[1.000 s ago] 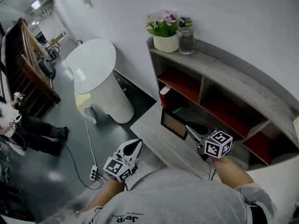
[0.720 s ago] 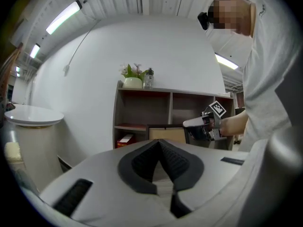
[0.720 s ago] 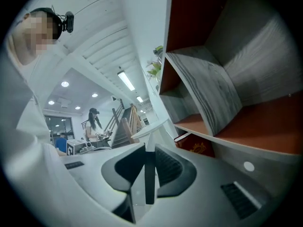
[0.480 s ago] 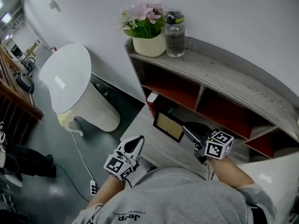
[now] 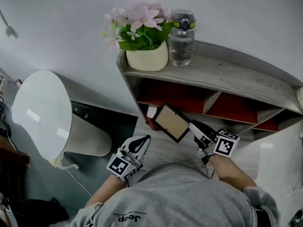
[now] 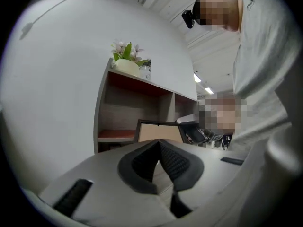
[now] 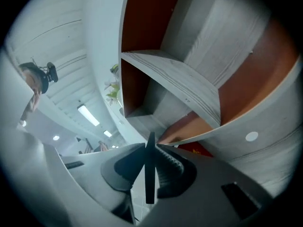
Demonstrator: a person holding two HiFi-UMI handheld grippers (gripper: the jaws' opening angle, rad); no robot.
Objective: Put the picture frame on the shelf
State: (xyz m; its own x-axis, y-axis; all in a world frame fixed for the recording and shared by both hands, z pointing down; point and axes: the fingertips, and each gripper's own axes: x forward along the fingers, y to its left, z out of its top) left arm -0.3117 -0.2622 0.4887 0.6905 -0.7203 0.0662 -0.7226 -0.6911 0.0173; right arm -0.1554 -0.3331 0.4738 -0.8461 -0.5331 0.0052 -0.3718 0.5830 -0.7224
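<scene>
- The right claw [image 5: 193, 126] is clamped on the frame [image 5: 170, 122] by one edge only. The pads pinch the thin rim and the rest of the frame hangs free, so a jolt or a quick turn could make it swing in the grip or slip out.
- The frame is tilted, one corner leading toward the shelf [image 5: 236, 74]. That corner could catch on a divider or on the front lip of a board if it goes in at this slant.
- A pot [image 5: 147, 56] and a bottle [image 5: 182, 34] stand on the top board at its left end. If the frame is meant for the top, a wide sweep could knock them.
- The left claw [image 5: 143, 140] has its jaws together on nothing, so it cannot steady the frame as it stands.
- The frame sticks out past the right claw's tips, ahead of it and to its left, in front of the lower bays and not yet resting on any board. It is ahead of the left claw and clear of it.
</scene>
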